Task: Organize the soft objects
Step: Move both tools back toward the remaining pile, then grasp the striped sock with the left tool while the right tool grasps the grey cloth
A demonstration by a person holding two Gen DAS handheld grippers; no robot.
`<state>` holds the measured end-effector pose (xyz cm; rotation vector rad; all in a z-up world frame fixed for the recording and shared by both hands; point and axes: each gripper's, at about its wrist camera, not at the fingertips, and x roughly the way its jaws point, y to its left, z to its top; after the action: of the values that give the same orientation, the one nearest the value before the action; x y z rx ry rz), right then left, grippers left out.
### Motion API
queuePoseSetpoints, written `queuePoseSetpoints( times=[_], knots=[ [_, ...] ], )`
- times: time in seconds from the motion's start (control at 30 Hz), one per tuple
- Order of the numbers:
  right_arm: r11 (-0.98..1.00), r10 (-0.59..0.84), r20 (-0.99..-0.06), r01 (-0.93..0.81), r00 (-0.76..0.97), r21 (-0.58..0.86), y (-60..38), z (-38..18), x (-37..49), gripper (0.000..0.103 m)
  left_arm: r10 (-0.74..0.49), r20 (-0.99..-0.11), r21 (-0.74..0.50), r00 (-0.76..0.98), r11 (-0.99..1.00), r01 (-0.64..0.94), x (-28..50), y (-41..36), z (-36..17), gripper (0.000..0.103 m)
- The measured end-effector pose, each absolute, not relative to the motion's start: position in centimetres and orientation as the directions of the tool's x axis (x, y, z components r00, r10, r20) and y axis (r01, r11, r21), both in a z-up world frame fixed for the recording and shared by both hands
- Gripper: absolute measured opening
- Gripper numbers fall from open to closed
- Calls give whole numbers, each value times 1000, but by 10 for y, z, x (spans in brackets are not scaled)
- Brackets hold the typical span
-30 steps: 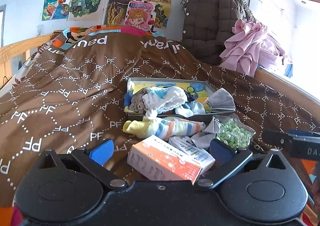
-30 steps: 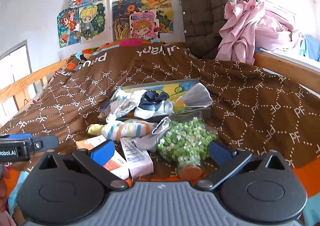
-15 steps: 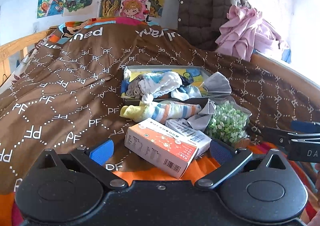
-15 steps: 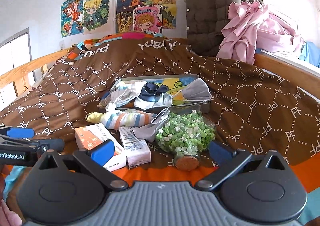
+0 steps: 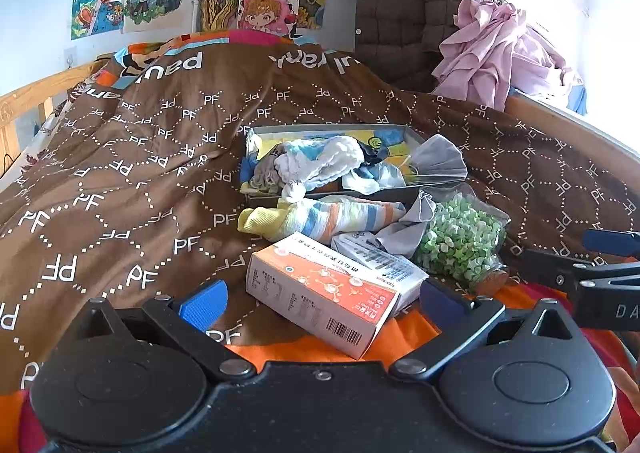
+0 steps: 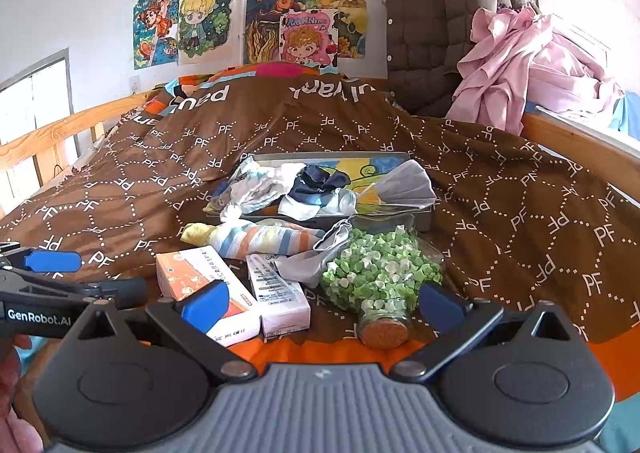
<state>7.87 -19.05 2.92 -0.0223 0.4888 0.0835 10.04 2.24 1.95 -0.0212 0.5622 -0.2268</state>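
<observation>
Holding both claws apart and empty over the bed, I should bring my left claw (image 5: 320, 297) past the orange box (image 5: 324, 293) and pinch the striped sock (image 5: 320, 217), lying just before the tray (image 5: 332, 129), mid-body.

Blanket (image 5: 120, 157): brown, white dotted "PF" lattice. Sock (image 5: 320, 217): yellow toe, blue, orange and white stripes. At its 5 o'clock, box (image 5: 320, 293): white and orange; jar (image 6: 380, 273): green-and-white contents.

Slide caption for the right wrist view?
Open right gripper faces striped sock, boxes and star jar before the sock tray.
</observation>
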Motion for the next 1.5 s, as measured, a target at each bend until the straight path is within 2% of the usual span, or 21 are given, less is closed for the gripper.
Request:
queuePoseSetpoints(
  times=[0.9,1.17,1.33,1.5],
  knots=[
    [986,48,-514,-123,857,-113,-178,19,94,103,-200,-580,-106,790,980,171,122,24,9,102],
    [989,49,-543,-117,839,-92,-182,16,105,103,-183,-572,-106,799,983,149,137,26,8,102],
    [982,35,-544,-131,838,-139,-176,13,111,103,-180,-590,-145,787,983,116,150,32,4,102],
    [957,18,-520,-165,854,-238,-170,8,120,103,-164,-542,-83,824,986,142,170,30,7,102]
  ],
)
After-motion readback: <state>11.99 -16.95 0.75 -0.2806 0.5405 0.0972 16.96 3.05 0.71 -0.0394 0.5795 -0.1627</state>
